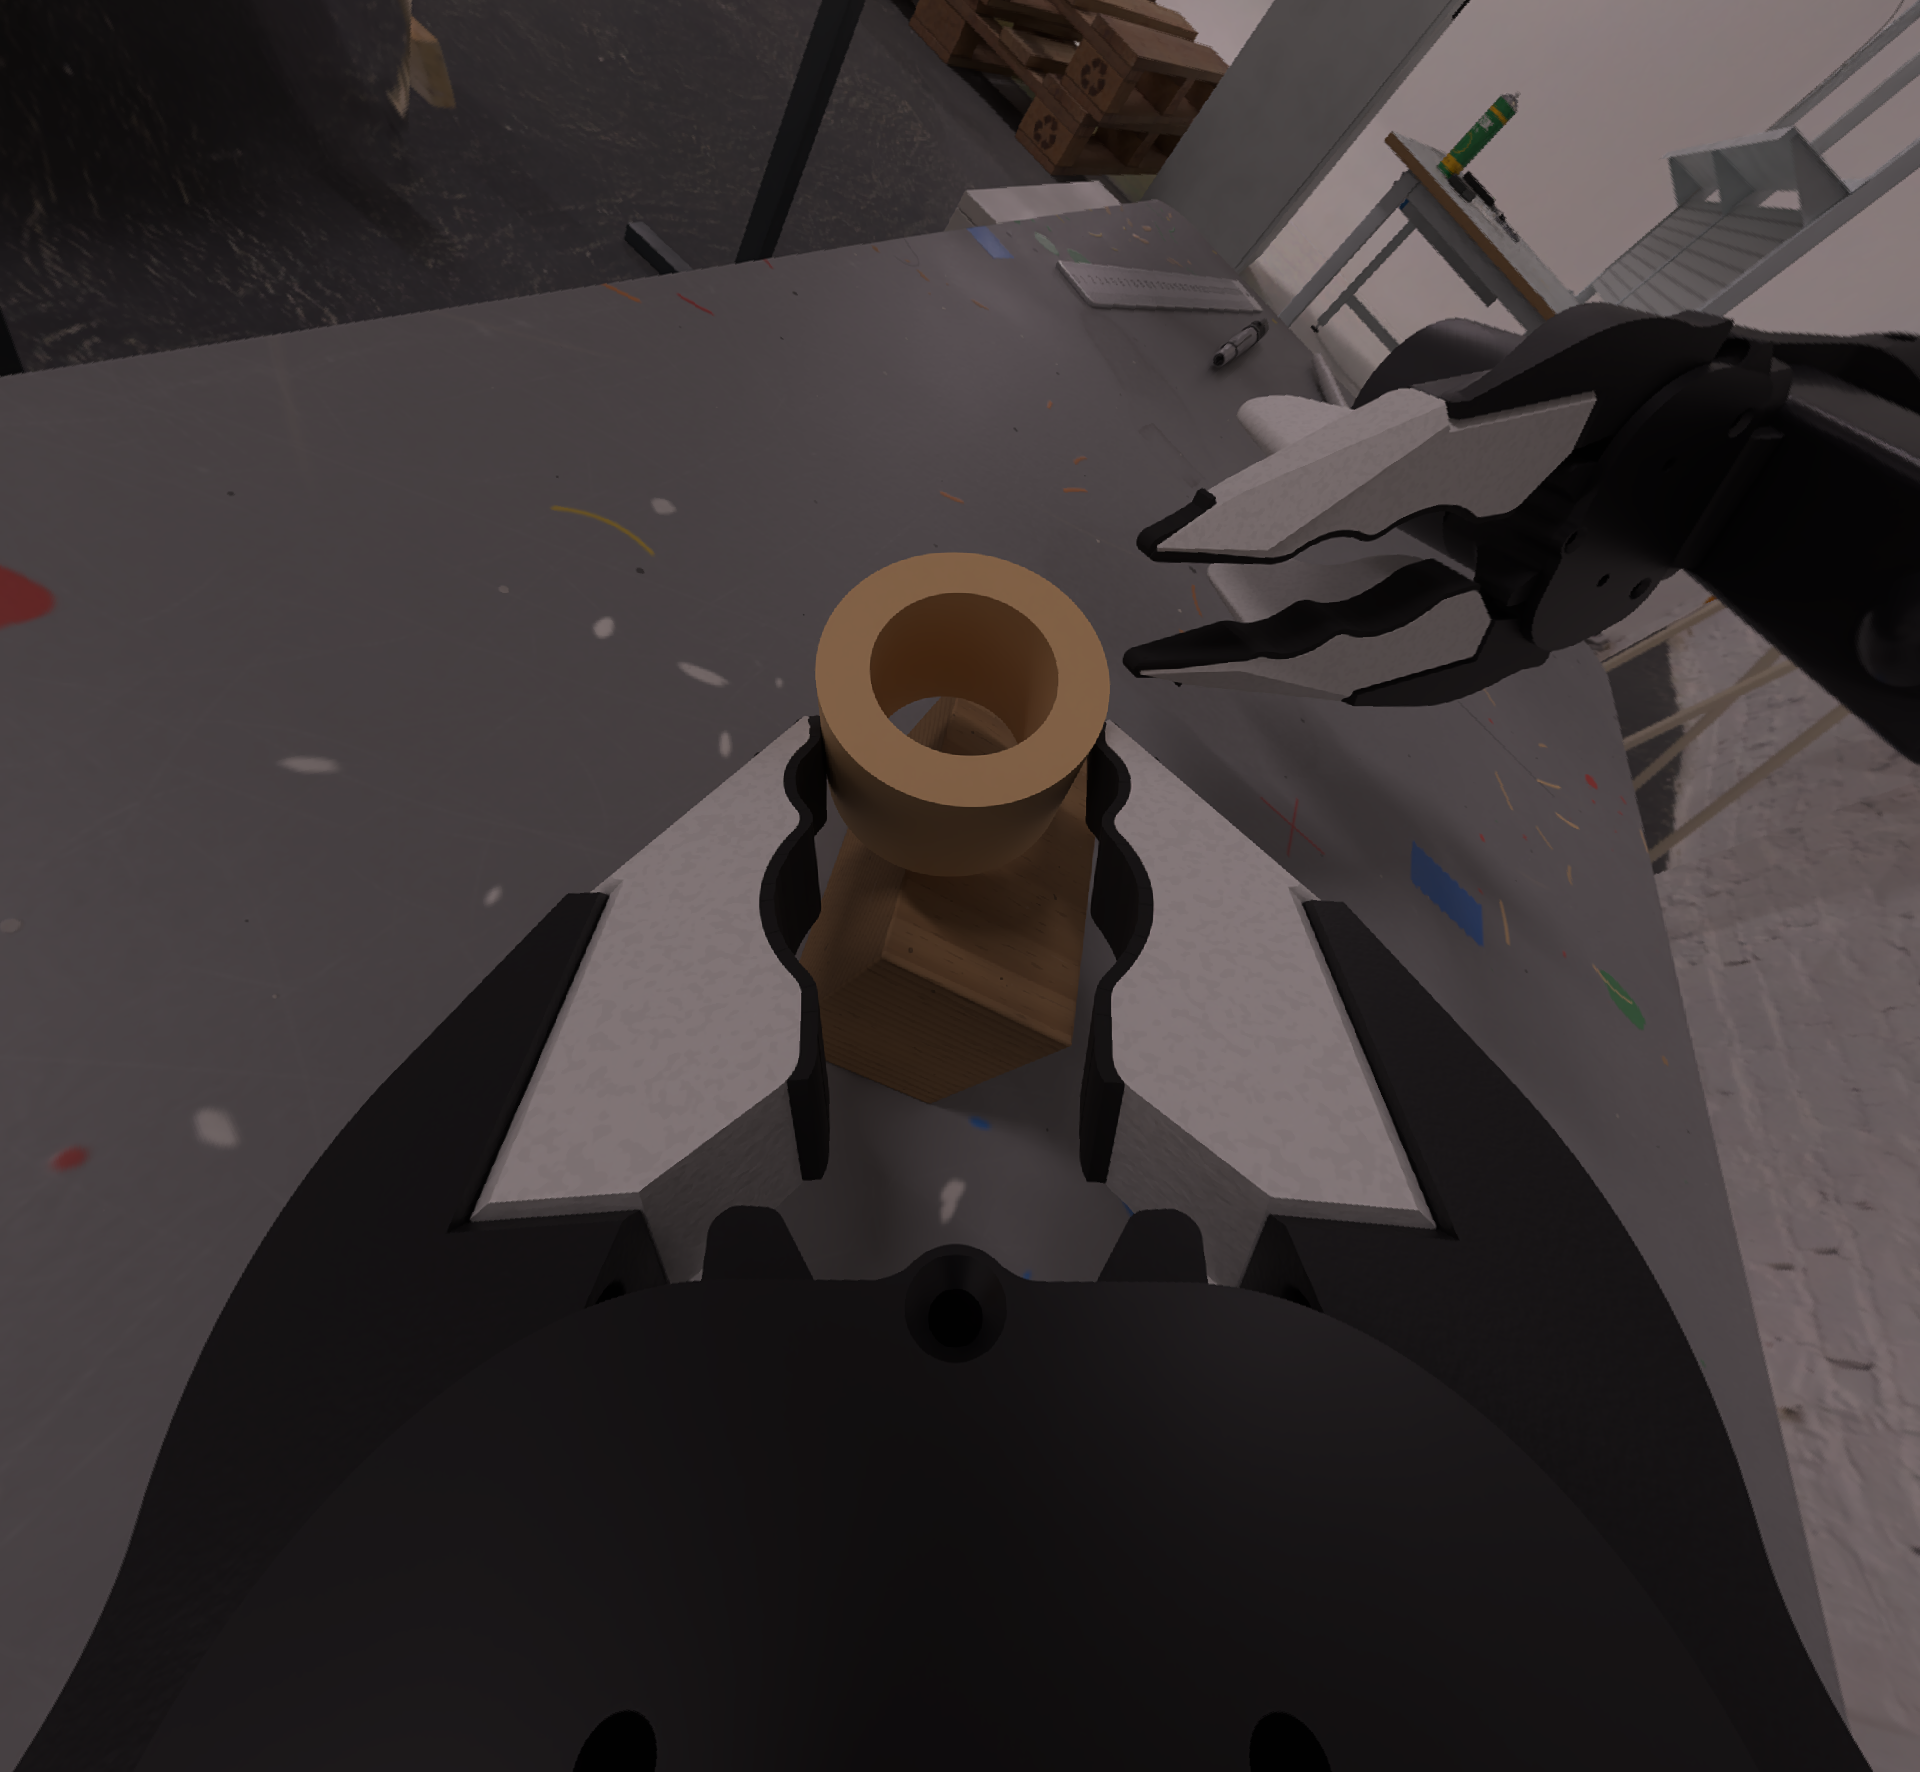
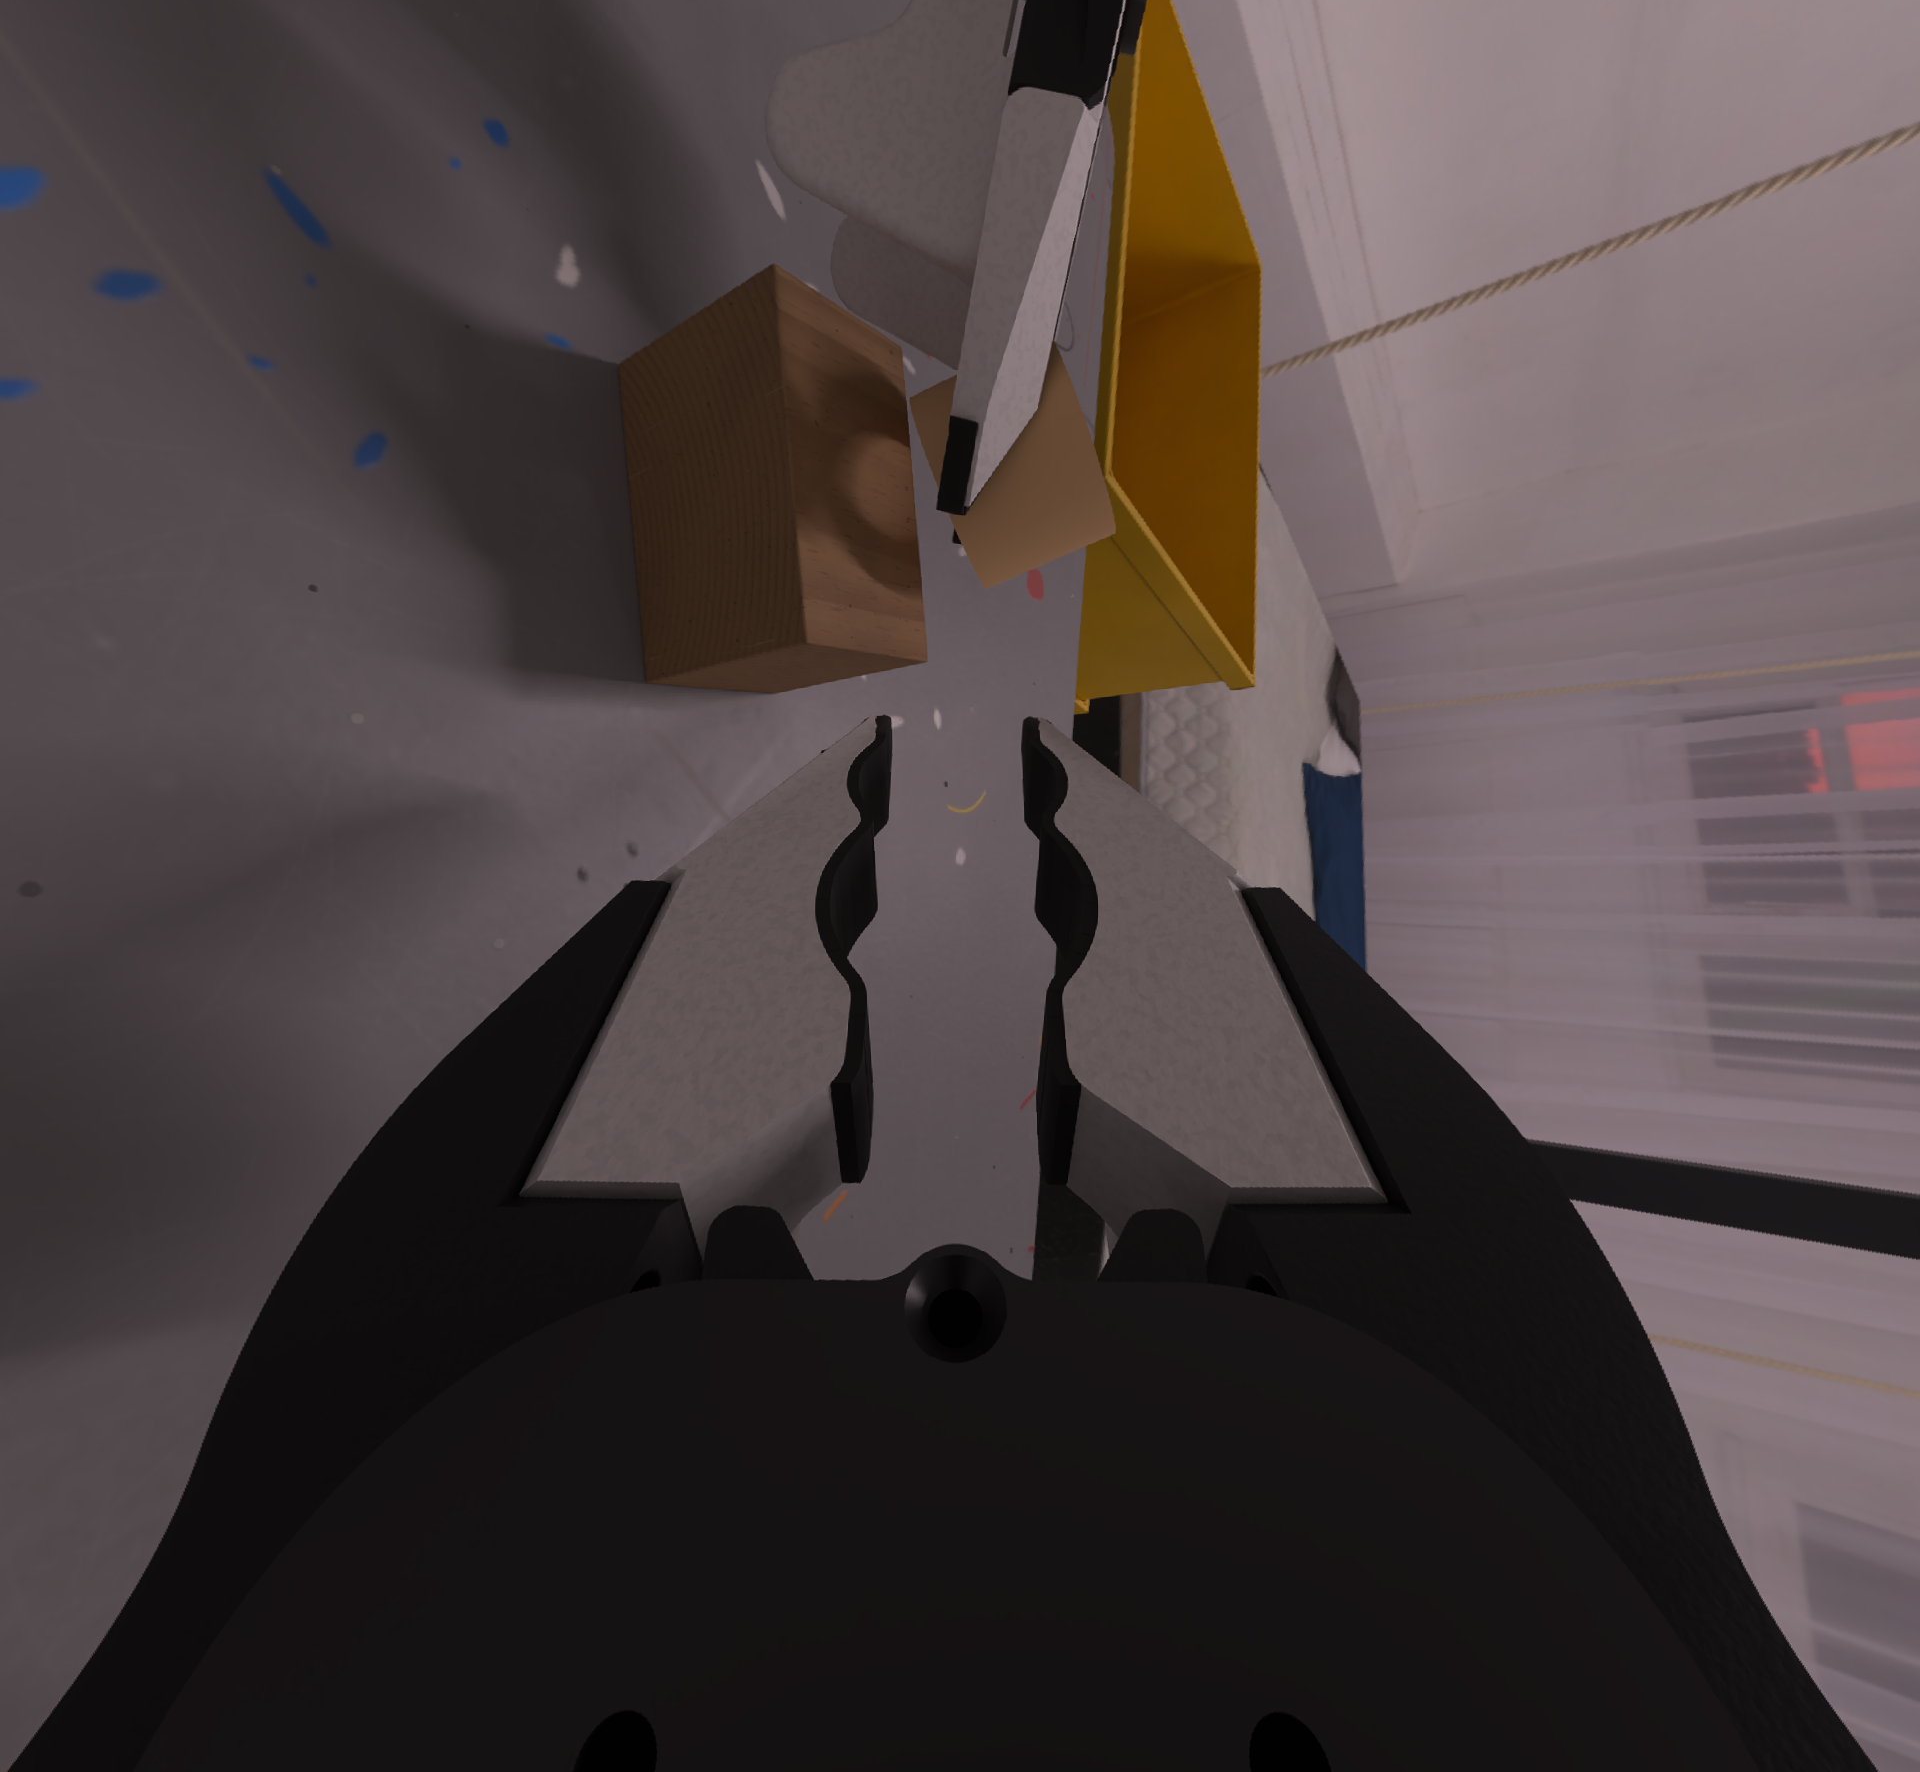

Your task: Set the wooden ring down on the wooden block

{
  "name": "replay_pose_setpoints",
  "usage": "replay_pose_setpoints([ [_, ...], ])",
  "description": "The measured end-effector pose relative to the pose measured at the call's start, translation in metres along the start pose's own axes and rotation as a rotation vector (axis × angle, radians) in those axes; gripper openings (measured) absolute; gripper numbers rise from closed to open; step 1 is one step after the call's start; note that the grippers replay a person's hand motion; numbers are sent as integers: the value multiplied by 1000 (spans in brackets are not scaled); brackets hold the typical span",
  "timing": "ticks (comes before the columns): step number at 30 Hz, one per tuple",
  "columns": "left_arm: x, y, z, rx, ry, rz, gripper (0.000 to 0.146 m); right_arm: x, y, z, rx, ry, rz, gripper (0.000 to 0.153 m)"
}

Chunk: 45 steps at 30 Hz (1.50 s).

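Observation:
My left gripper (image 1: 961, 735) is shut on the wooden ring (image 1: 956, 579), a short thick tan tube held by its sides with the hole facing up. The wooden block (image 1: 966, 984) stands on the grey table (image 1: 416, 579) right under it, and shows through the hole. In the right wrist view the ring (image 2: 1039, 496) hangs a small gap off the block's (image 2: 727, 517) top face, with one left finger (image 2: 1013, 299) across it. My right gripper (image 2: 956, 725) is open and empty, a short way to the side of the ring; it also shows in the left wrist view (image 1: 1143, 600).
A yellow bin (image 2: 1184, 434) stands just behind the ring. A white lumpy object (image 2: 883, 133) lies on the table by the block. A pen (image 1: 1238, 342) and a flat white slab (image 1: 1153, 283) lie at the table's far corner. Wooden pallets (image 1: 1039, 8) stand beyond.

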<state>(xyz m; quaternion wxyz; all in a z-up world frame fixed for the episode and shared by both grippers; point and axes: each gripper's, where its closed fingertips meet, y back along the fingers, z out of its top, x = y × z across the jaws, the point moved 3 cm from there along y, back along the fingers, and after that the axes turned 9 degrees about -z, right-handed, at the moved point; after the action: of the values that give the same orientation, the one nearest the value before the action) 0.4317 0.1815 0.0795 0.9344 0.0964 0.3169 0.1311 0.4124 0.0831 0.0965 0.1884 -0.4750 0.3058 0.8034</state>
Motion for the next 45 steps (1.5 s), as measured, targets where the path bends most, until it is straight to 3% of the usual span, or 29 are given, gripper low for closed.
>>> replay_pose_setpoints([
  [25, -4, -6, -2, 13, 12, -44, 50, 3, 9, -4, -134, -83, 121, 22],
  [45, -2, -8, -3, 20, 1, 2, 50, 3, -2, -5, 72, 8, 37, 21],
])
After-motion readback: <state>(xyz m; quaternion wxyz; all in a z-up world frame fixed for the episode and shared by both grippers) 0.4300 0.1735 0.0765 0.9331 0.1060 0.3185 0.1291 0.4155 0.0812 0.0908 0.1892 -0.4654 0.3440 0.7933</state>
